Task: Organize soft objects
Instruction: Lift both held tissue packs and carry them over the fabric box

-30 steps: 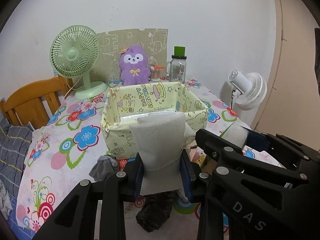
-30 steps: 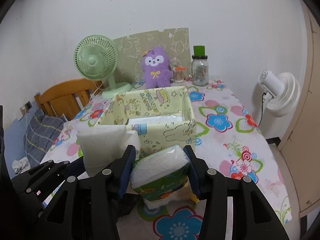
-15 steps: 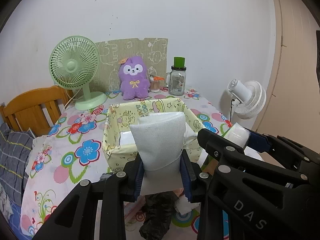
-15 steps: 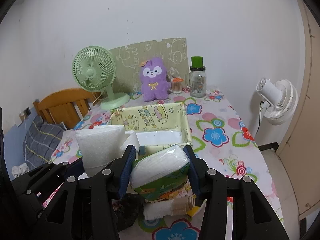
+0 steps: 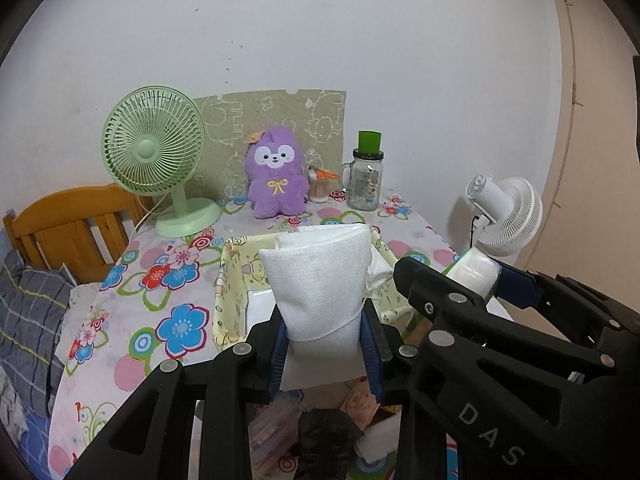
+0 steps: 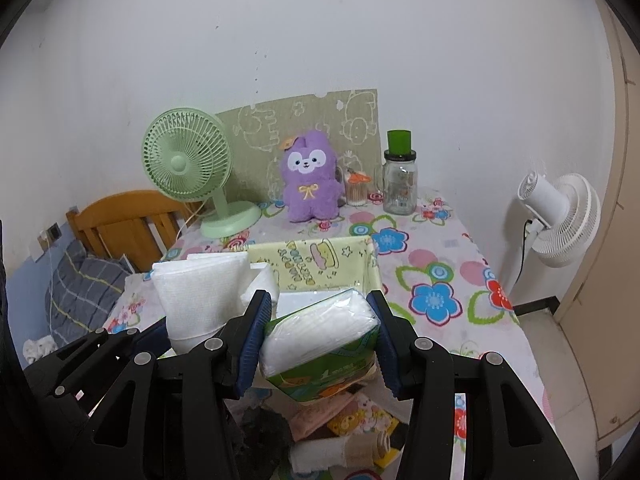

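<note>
My left gripper (image 5: 325, 344) is shut on a folded white towel (image 5: 320, 280), which stands up between the blue pads in front of the yellow fabric basket (image 5: 228, 280). The same towel (image 6: 196, 300) shows at the left of the right wrist view. My right gripper (image 6: 320, 340) is shut on a green tissue pack (image 6: 320, 344), held just before the basket (image 6: 316, 264). That pack (image 5: 476, 272) and the right gripper appear at the right of the left wrist view. Both loads hang above the table. A white item lies inside the basket, mostly hidden.
Below the grippers lie a dark cloth (image 6: 264, 428), a pink cloth (image 6: 320, 416) and a rolled towel (image 6: 340, 452). At the back stand a green fan (image 5: 156, 152), a purple plush (image 5: 276, 172) and a glass jar (image 5: 366, 176). A white fan (image 6: 560, 216) is right, a wooden chair (image 5: 72, 220) left.
Both grippers have risen with their loads still held; the basket and table now sit lower in each view, and more of the back wall shows.
</note>
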`<state>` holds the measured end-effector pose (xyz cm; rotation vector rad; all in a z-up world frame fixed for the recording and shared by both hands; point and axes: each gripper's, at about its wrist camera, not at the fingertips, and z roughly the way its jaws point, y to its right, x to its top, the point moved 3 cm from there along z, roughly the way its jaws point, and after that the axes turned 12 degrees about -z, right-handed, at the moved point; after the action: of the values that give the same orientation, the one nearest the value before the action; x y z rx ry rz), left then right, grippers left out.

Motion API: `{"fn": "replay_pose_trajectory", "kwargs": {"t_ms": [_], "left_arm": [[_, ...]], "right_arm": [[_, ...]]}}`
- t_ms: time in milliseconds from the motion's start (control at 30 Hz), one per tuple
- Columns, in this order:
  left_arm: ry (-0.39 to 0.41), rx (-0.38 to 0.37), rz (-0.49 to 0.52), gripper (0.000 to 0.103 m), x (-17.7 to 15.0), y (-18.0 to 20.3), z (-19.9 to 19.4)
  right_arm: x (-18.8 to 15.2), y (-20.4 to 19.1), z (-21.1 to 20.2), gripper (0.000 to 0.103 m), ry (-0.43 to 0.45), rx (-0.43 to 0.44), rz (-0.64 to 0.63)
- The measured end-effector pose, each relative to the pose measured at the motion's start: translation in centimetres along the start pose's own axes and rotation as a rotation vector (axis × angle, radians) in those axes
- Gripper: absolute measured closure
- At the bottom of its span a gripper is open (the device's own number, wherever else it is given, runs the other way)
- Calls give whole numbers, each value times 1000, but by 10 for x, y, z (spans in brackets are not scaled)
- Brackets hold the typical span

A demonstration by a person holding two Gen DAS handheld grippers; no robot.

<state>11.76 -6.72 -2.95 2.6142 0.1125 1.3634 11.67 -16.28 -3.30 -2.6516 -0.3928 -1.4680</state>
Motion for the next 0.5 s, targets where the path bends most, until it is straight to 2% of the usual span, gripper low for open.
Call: {"fn": "replay_pose_trajectory", "kwargs": {"t_ms": [500], "left_arm": [[14,25,-16,70,24,-3,19]], "right_arm": [[25,6,23,50,1,-28,-15]]}}
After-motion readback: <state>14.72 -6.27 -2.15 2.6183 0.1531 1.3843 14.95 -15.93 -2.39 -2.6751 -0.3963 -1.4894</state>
